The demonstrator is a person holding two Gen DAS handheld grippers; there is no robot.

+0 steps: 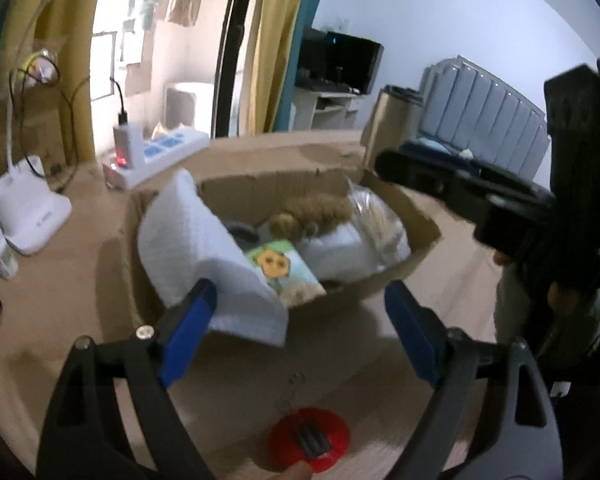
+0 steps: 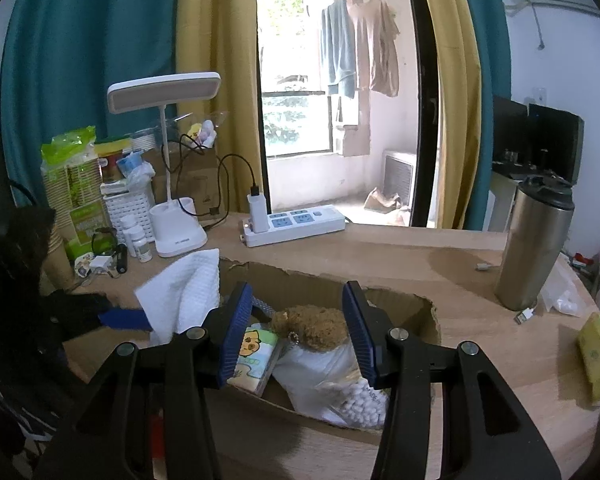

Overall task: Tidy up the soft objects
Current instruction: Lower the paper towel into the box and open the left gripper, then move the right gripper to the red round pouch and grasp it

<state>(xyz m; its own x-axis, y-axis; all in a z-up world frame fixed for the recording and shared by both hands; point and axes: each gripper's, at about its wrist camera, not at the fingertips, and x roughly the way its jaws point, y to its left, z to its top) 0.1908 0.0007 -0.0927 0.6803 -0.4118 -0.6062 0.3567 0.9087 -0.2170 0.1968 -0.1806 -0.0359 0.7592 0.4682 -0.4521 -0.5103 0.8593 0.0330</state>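
An open cardboard box (image 1: 380,280) stands on the wooden desk. Inside lie a brown plush toy (image 1: 312,210), a cartoon-printed tissue pack (image 1: 284,266) and a white plastic bag (image 2: 320,364) with cotton balls. A white waffle towel (image 1: 204,248) drapes over the box's left rim, its lower edge hanging outside. My left gripper (image 1: 298,286) is open wide at the box's near edge, and its left pad (image 1: 192,320) is beside the towel's hanging edge. My right gripper (image 2: 297,286) hovers over the box with its jaws apart and nothing between them; the plush toy lies below and beyond.
Behind the box are a white power strip (image 2: 294,220) with a charger, a white desk lamp (image 2: 176,232) and small bottles (image 2: 138,240). A steel tumbler (image 2: 536,240) and a yellow pack (image 2: 598,356) stand to the right. A red disc (image 1: 310,442) lies near the left gripper's base.
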